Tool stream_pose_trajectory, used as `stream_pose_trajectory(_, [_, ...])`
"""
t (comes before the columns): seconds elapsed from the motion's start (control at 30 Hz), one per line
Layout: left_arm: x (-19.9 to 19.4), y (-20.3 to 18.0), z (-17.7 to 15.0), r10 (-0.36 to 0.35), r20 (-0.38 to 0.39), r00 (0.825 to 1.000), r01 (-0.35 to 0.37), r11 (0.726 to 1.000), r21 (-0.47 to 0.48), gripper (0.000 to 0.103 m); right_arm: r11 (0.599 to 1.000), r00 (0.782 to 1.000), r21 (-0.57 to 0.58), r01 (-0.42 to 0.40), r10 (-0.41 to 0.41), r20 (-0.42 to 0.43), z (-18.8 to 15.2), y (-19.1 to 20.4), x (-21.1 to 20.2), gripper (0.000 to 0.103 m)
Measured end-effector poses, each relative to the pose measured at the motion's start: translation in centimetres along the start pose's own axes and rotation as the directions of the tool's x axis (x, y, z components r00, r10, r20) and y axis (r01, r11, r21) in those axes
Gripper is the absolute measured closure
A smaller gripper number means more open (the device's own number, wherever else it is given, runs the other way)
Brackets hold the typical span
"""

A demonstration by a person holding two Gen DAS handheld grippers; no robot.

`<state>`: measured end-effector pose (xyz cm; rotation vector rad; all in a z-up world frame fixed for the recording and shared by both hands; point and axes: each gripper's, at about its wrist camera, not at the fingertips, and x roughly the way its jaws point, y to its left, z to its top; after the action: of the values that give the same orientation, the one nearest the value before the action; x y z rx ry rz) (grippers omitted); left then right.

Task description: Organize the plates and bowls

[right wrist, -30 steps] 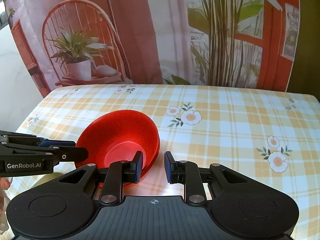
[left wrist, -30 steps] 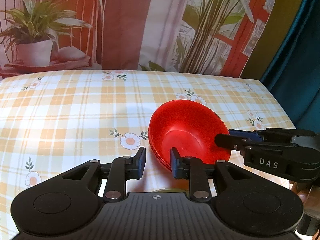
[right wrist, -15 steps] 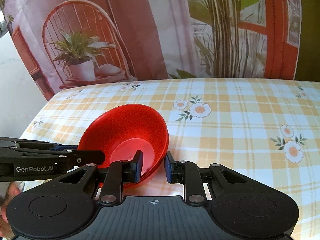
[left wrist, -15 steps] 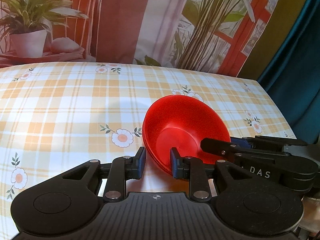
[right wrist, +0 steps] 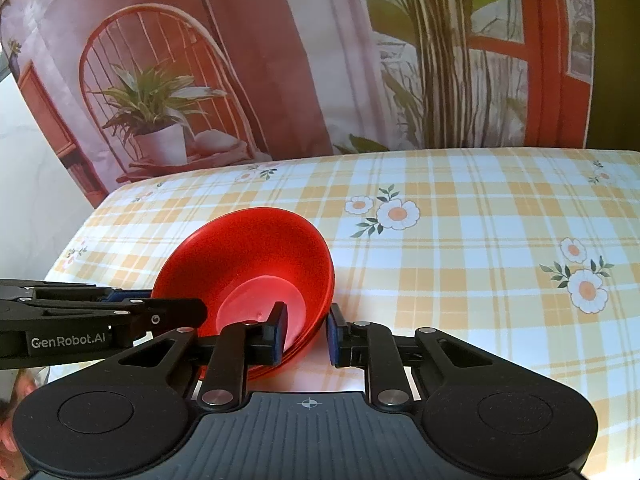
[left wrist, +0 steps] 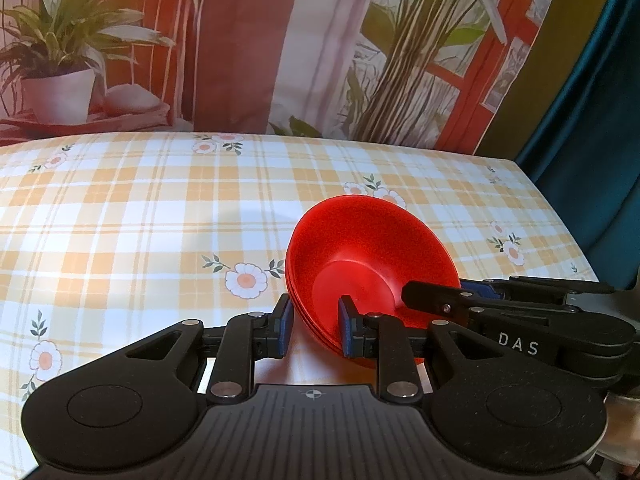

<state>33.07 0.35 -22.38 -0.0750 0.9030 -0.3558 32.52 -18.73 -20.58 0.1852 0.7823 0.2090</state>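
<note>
A stack of red bowls (left wrist: 372,248) (right wrist: 248,252) sits tilted over the checked, flowered tablecloth (left wrist: 120,220) (right wrist: 480,240). My left gripper (left wrist: 315,330) is shut on the stack's near-left rim, one pad outside the wall and one inside. Its black fingers enter the right wrist view from the left (right wrist: 200,312). My right gripper (right wrist: 306,334) straddles the opposite rim and its jaws are closing. The inner pad is in the bowl, and a thin pale gap shows at the outer pad. From the left wrist view that gripper (left wrist: 408,294) reaches in from the right.
A printed backdrop of plants and a chair (right wrist: 168,120) hangs behind the table's far edge. A teal curtain (left wrist: 592,120) stands past the table's right edge and a white wall (right wrist: 24,180) past its left edge. Flowered cloth stretches beyond the bowls.
Each gripper's tip now reaches farther across the bowls as seen from the other's camera. The right jaws have narrowed around the rim. The bowls have kept their place.
</note>
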Motion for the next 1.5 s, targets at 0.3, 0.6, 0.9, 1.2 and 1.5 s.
stream_pose_trajectory(0.3, [-1.8, -0.8, 0.3, 0.002, 0.028, 1.0, -0.003, 1.0, 0.026, 0.077, 1.0, 0.999, -0.012, -0.002, 0.003, 0.037, 0.7, 0.5, -1.9, 0.084])
stream_pose_trajectory(0.6, [-4.7, -2.0, 0.3, 0.009, 0.067, 0.998, -0.013, 0.998, 0.055, 0.077, 1.0, 0.997, -0.027, -0.012, 0.014, 0.075, 0.9, 1.3, -4.4, 0.085])
stream_pose_trajectory(0.9, [-7.3, -2.2, -0.9, 0.025, 0.094, 0.995, -0.03, 0.998, 0.054, 0.077, 0.998, 0.995, -0.052, -0.03, 0.034, 0.093, 0.5, 3.0, -6.4, 0.085])
stream_pose_trajectory(1.2, [-9.7, -1.6, -3.0, 0.03, 0.099, 0.995, -0.035, 0.999, 0.04, 0.077, 0.995, 0.995, -0.092, -0.042, 0.05, 0.086, -1.2, 5.2, -7.9, 0.085])
stream_pose_trajectory(1.5, [-11.5, -0.8, -6.4, 0.046, 0.075, 0.996, -0.047, 0.999, 0.007, 0.076, 0.991, 0.996, -0.126, -0.051, 0.059, 0.062, -4.0, 7.4, -8.8, 0.085])
